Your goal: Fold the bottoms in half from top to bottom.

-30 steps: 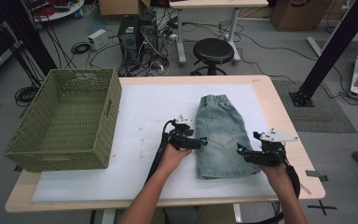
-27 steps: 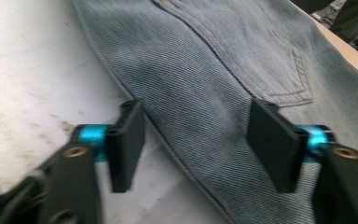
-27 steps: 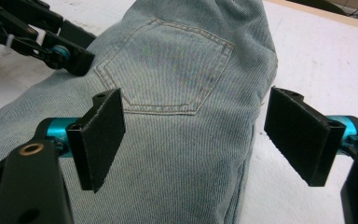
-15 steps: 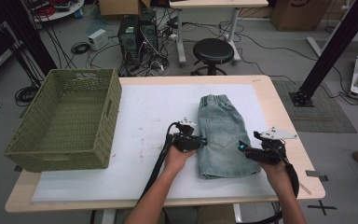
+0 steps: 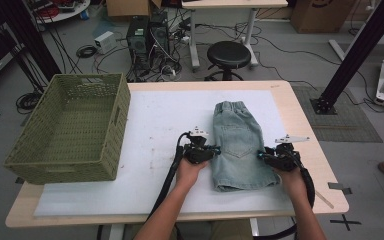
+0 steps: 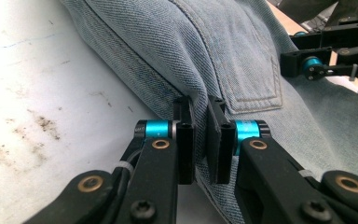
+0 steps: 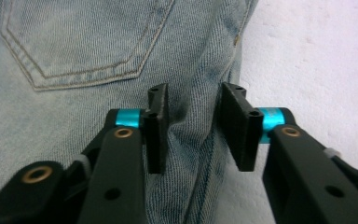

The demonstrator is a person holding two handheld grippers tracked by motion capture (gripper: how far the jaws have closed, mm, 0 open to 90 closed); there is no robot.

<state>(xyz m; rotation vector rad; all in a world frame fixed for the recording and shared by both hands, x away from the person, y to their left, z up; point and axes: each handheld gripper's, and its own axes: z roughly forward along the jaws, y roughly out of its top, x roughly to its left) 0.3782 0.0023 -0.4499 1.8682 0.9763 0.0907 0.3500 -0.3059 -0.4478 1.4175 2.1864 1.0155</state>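
A pair of light blue denim shorts lies flat on the white mat, waistband at the far end and back pocket facing up. My left gripper is at the shorts' left side edge. Its jaws are shut on a raised fold of the side seam. My right gripper is at the shorts' right side edge. It stands open, with its jaws astride a bunched ridge of denim next to the pocket stitching. The right gripper also shows across the shorts in the left gripper view.
A green woven basket stands on the left part of the table, empty. The white mat covers most of the wooden table. Beyond the far edge are a black stool, computer towers and cables on the floor.
Both hands have barely shifted. The two grippers stay at the shorts' left and right side edges, and the shorts lie where they did.
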